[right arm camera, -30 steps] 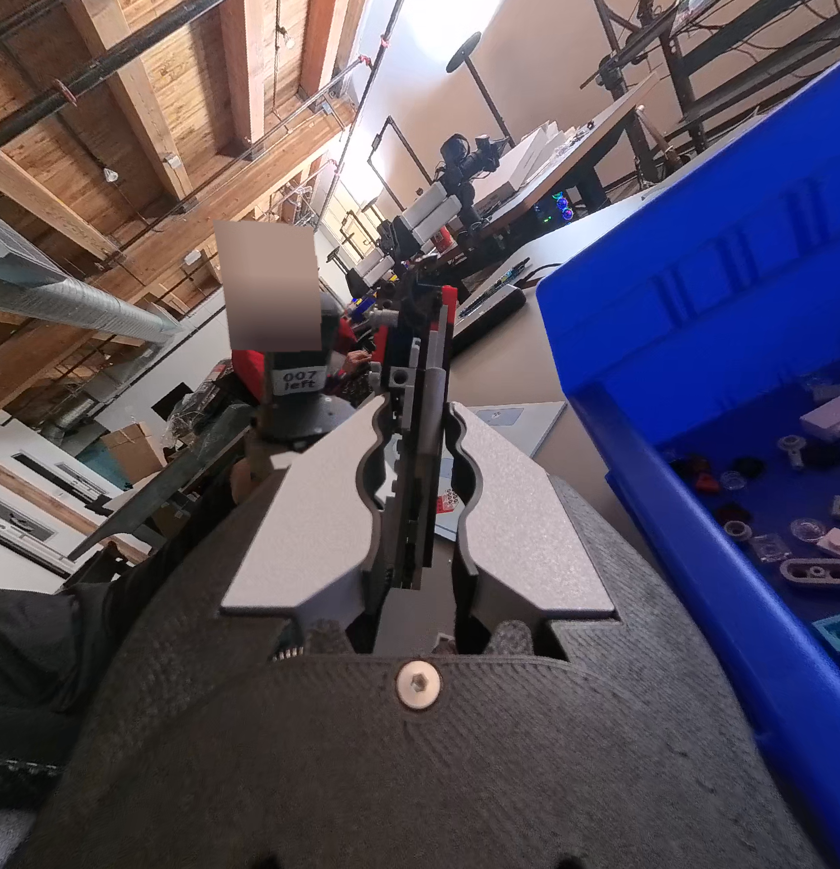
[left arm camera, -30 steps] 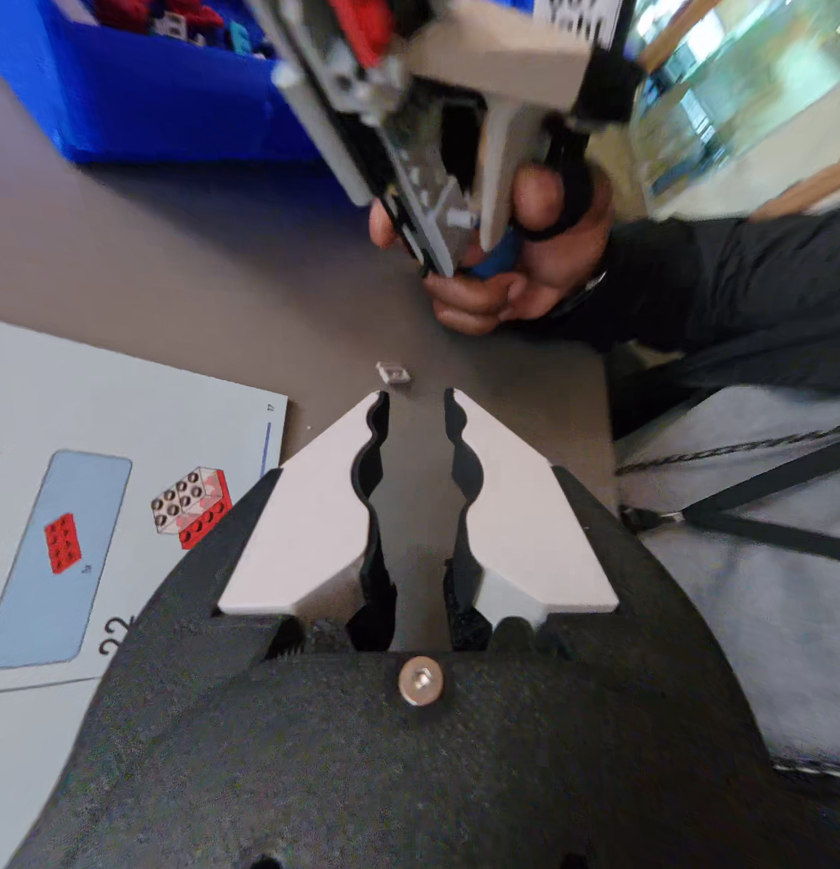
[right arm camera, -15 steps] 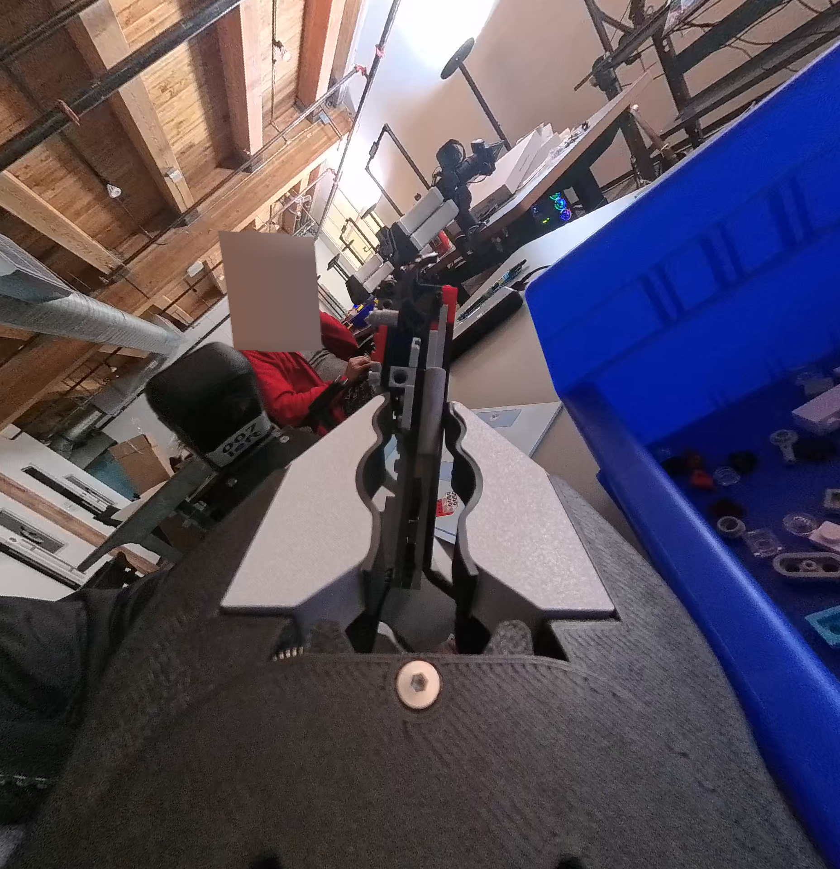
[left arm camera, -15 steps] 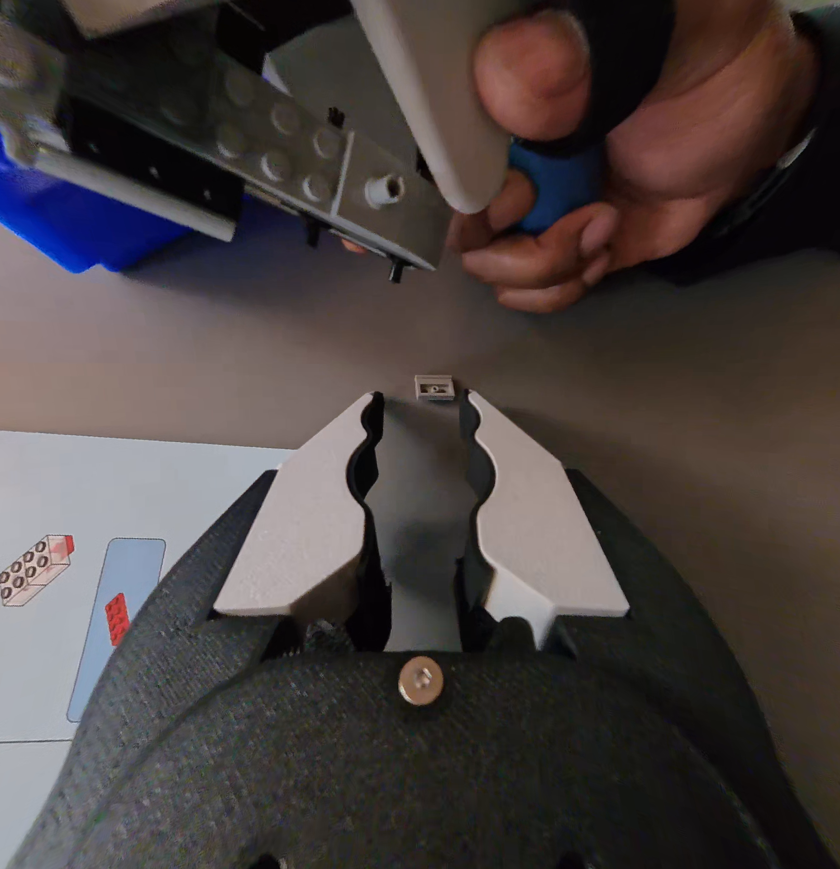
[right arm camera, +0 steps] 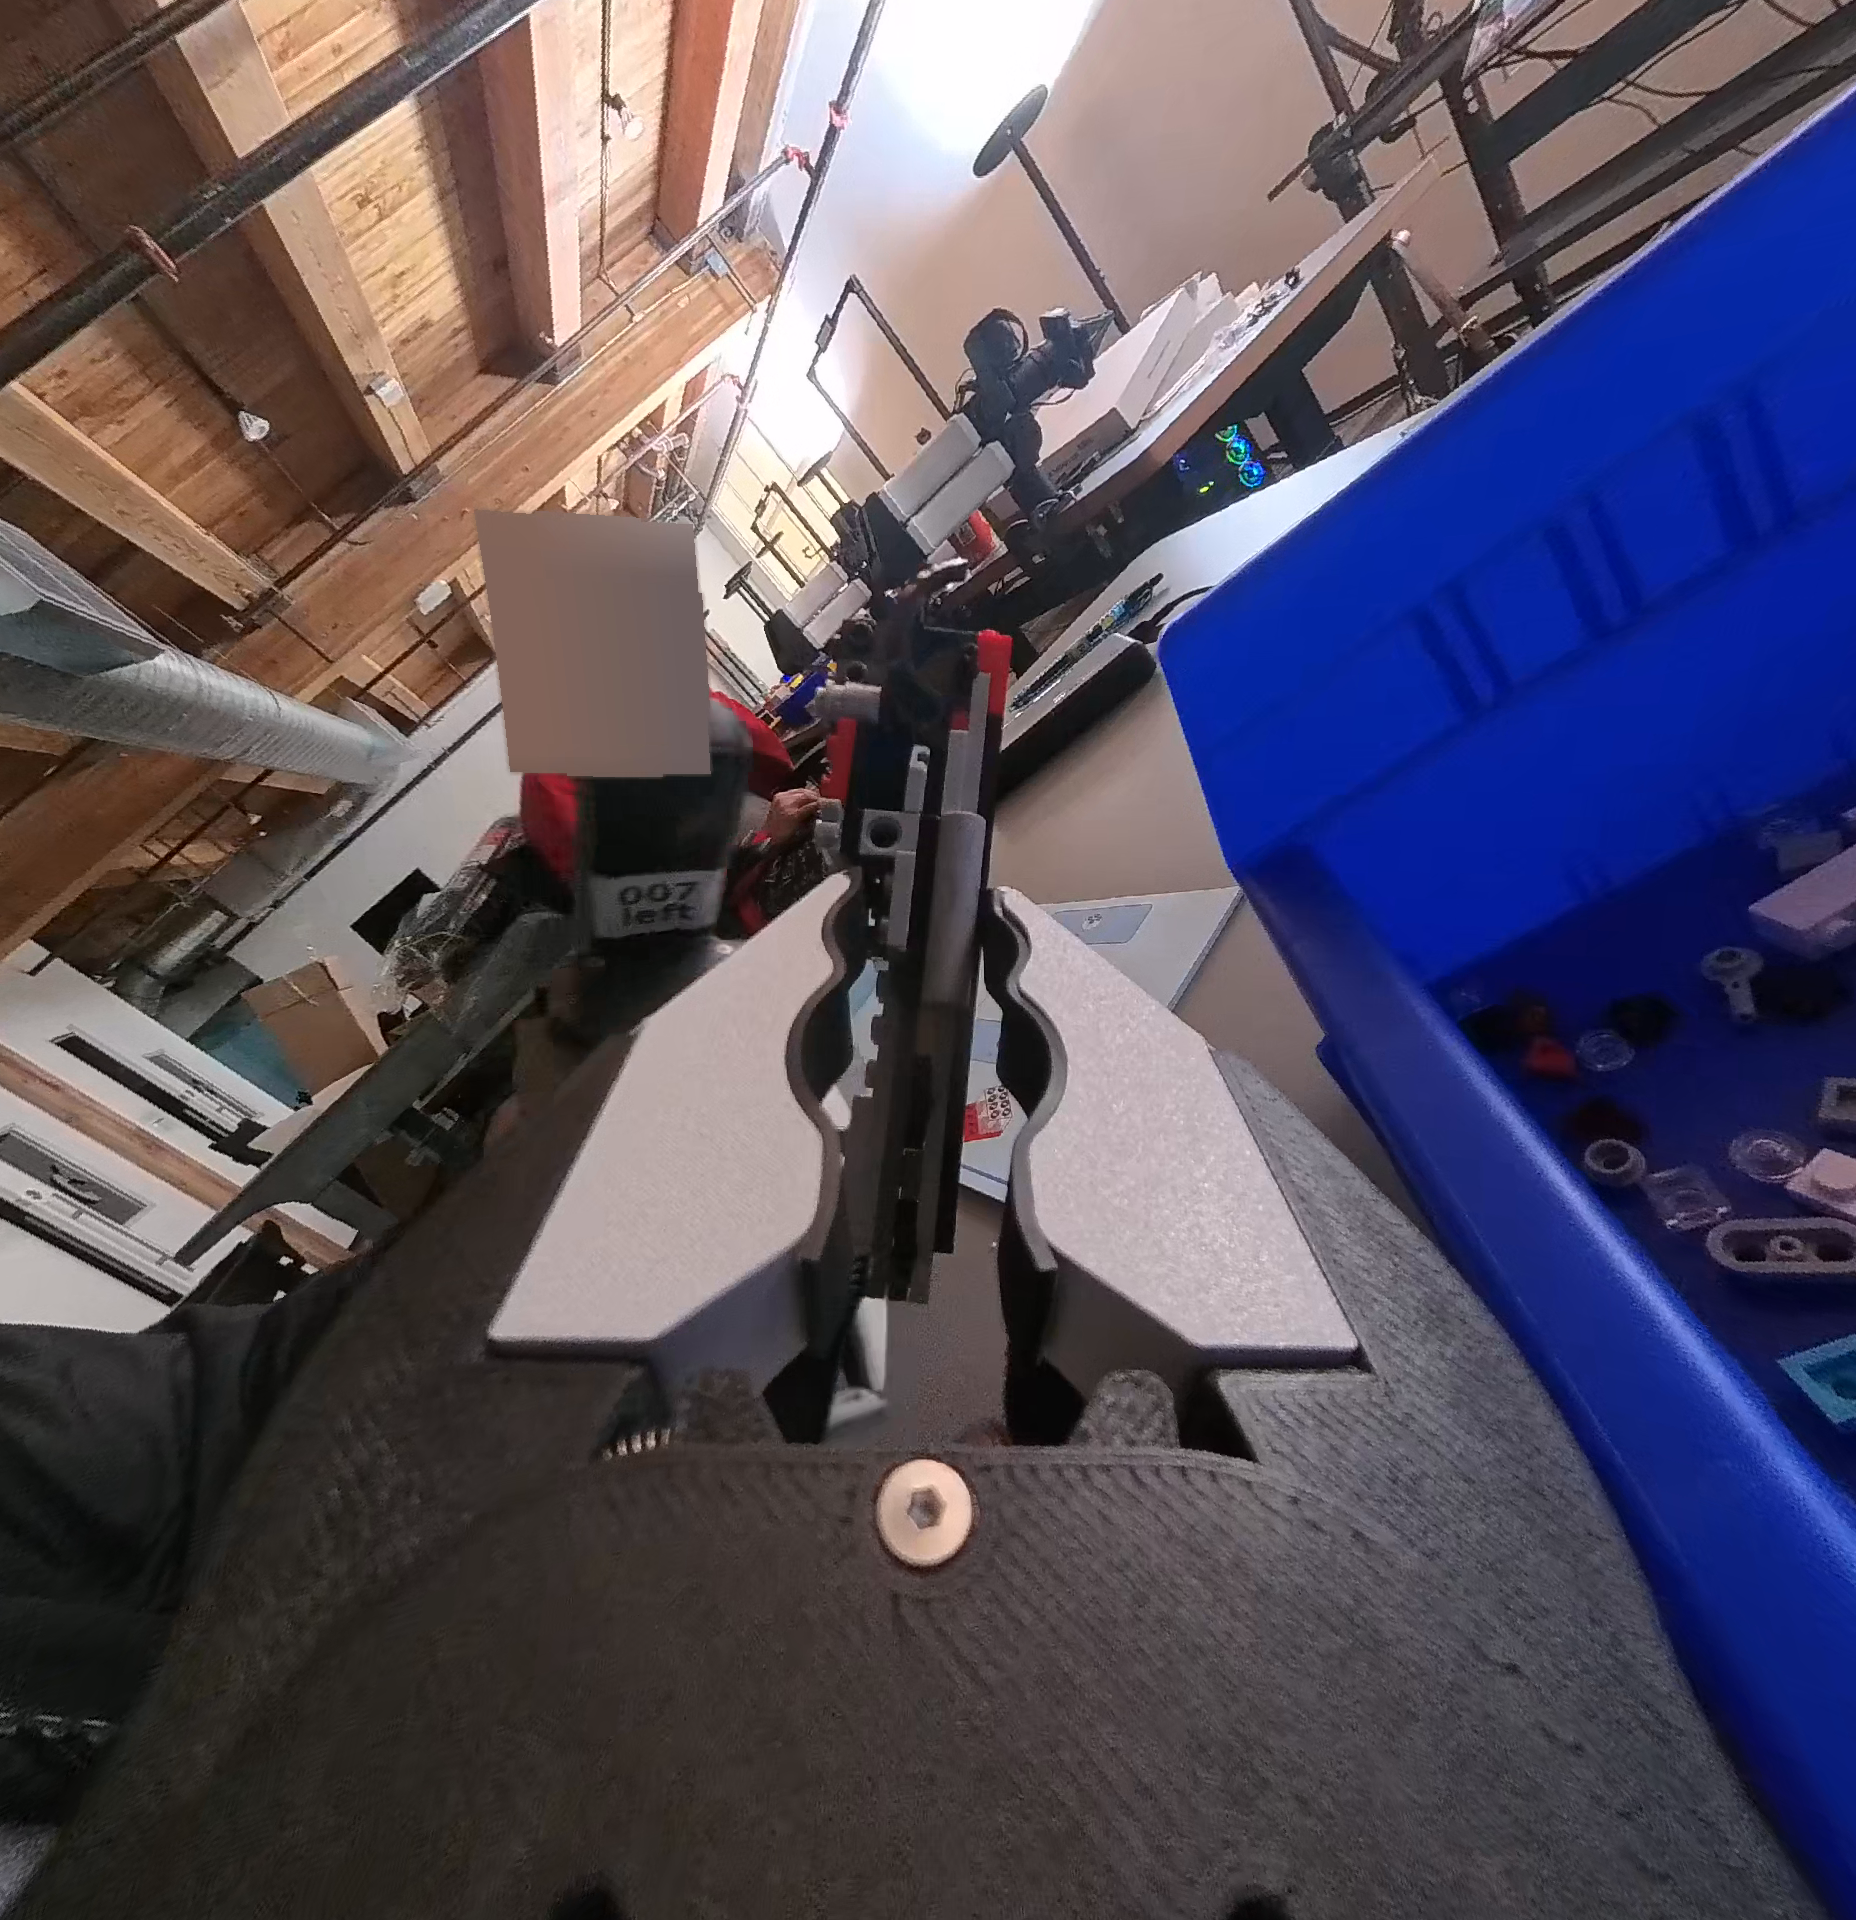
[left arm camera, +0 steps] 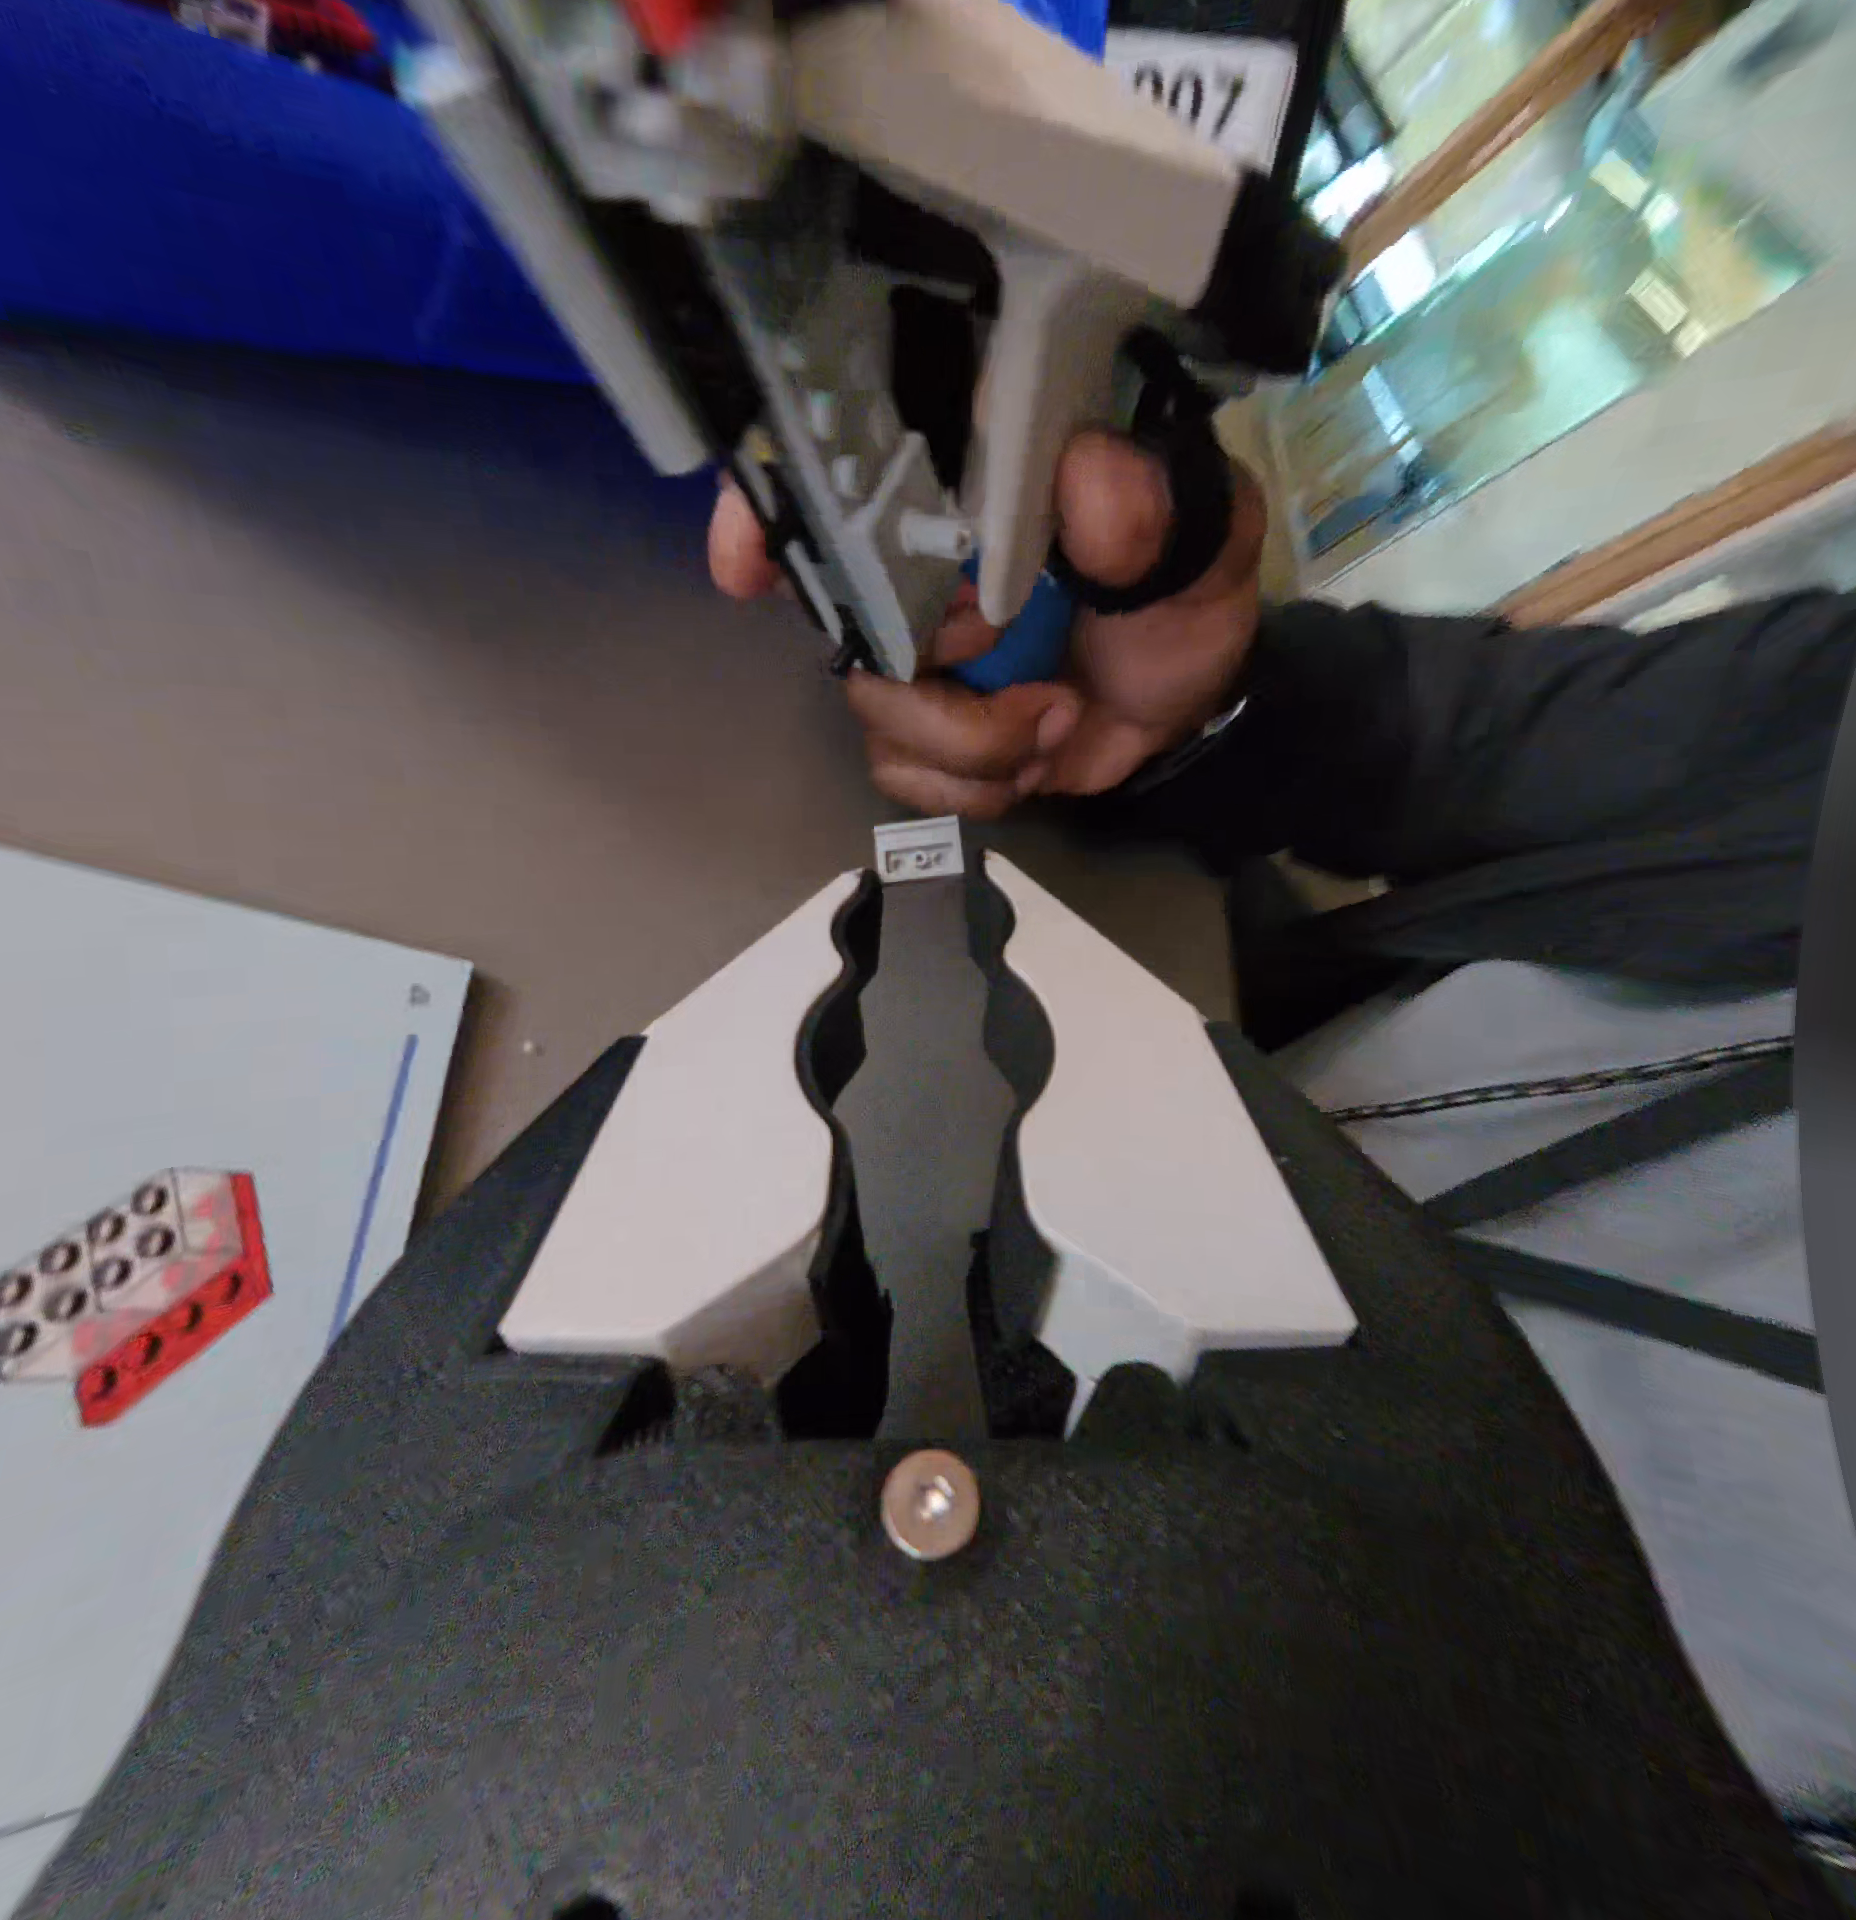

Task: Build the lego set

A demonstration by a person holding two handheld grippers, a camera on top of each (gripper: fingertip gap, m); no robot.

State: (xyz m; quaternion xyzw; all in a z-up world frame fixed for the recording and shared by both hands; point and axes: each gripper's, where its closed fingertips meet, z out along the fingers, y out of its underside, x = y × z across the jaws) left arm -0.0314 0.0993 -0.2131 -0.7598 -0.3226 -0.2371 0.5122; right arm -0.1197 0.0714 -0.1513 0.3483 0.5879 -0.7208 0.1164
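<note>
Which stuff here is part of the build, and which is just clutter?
In the job:
- small grey piece at the left gripper tips
- lego assembly clamped in the right gripper
- instruction sheet
- blue bin of loose parts

Lying about:
- keyboard
- far desk with boxes

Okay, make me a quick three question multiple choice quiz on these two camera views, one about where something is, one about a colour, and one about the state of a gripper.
1. Where is the small grey piece?
A. at the left gripper's fingertips, over the table
B. inside the bin
C. on the instruction sheet

2. What colour is the parts bin?
A. red
B. blue
C. green

3. What state is the right gripper in?
A. open and empty
B. out of view
C. shut on the lego assembly

Answers: 1 A, the piece sits between the tips of the white fingers. 2 B, its walls are bright blue. 3 C, the assembly stands clamped between the fingers.
</note>
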